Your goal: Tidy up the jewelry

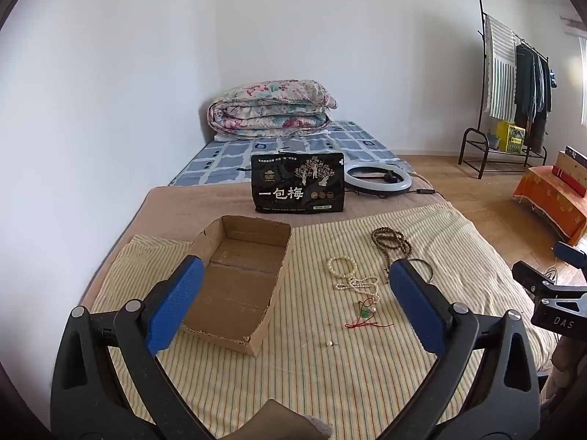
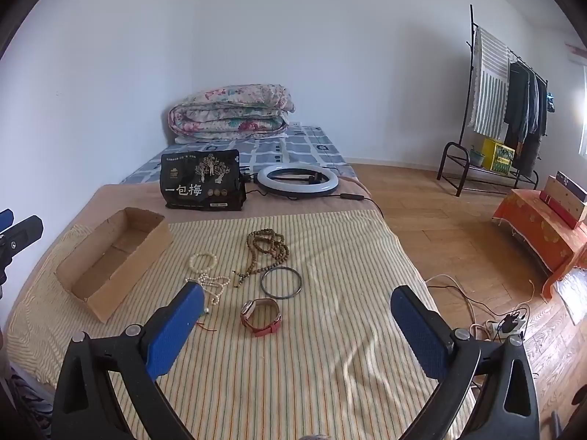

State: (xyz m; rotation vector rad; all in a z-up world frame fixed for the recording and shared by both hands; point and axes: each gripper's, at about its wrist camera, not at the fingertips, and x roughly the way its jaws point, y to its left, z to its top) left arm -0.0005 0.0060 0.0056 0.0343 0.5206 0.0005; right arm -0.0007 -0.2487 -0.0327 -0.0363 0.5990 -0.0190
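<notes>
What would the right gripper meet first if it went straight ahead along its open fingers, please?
Probably the pink-strapped watch on the striped cloth, the nearest thing between the open right gripper's fingers; the dark bangle lies just beyond. Depth is uncertain.

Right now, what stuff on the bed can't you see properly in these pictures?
- Dark bangle: in the left wrist view, mostly hidden behind the left gripper's right finger.
- Pink-strapped watch: shows only in the right wrist view; its dial is too small to read.
- Red-string pendant: in the right wrist view, partly hidden behind the right gripper's left finger.
- Tiny pale bead: too small to identify.
- Cardboard box: its near inner wall is out of sight.
</notes>
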